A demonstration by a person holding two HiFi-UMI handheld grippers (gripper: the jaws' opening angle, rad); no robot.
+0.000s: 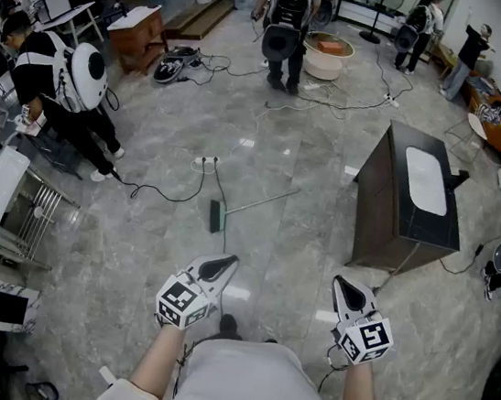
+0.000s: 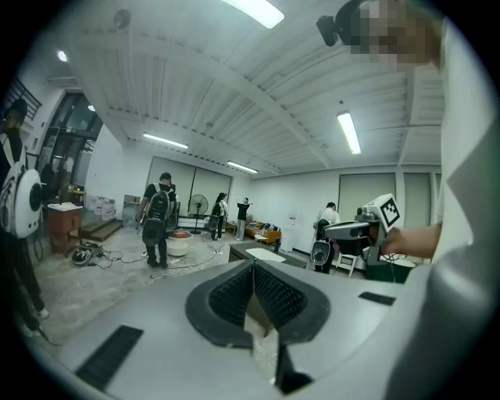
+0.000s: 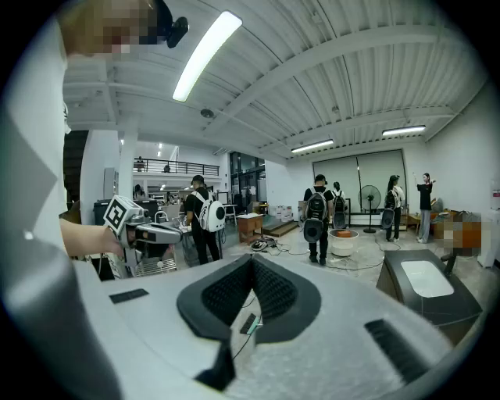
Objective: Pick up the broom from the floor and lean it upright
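Broom [image 1: 252, 203] lying flat on floor [image 1: 295, 275], far ahead, between both grippers' lines. Left gripper [image 1: 220, 264] and right gripper [image 1: 349, 293] hovering near body, jaws pressed together, holding nothing (open up first). Probably aiming for handle [image 1: 269, 198], not brush head [image 1: 215, 216]

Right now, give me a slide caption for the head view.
Left gripper and right gripper shut and empty; broom lies on the floor ahead, left of a cabinet.
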